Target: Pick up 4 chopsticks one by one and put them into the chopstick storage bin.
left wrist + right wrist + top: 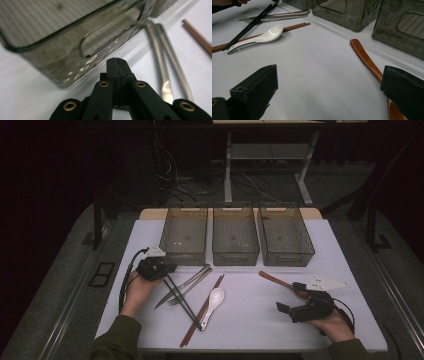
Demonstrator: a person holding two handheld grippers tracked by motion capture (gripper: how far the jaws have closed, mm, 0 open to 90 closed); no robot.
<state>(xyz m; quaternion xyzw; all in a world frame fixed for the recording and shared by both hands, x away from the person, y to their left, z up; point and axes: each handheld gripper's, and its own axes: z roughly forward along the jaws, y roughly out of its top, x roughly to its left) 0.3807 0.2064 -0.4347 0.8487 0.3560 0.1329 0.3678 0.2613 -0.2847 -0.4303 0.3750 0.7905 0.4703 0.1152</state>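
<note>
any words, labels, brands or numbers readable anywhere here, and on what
None: no readable text in any view.
The three smoky plastic bins carry no label, only moulded handle cut-outs.
The white spoon, wooden spoon, metal cutlery, and the black and brown chopsticks bear no visible marks.
The left gripper and right gripper show only brass rivets, no lettering.

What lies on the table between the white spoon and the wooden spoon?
Nothing: in the high view the stretch of white table between the white spoon and the wooden spoon is bare. The right gripper view shows the same open gap.
</note>
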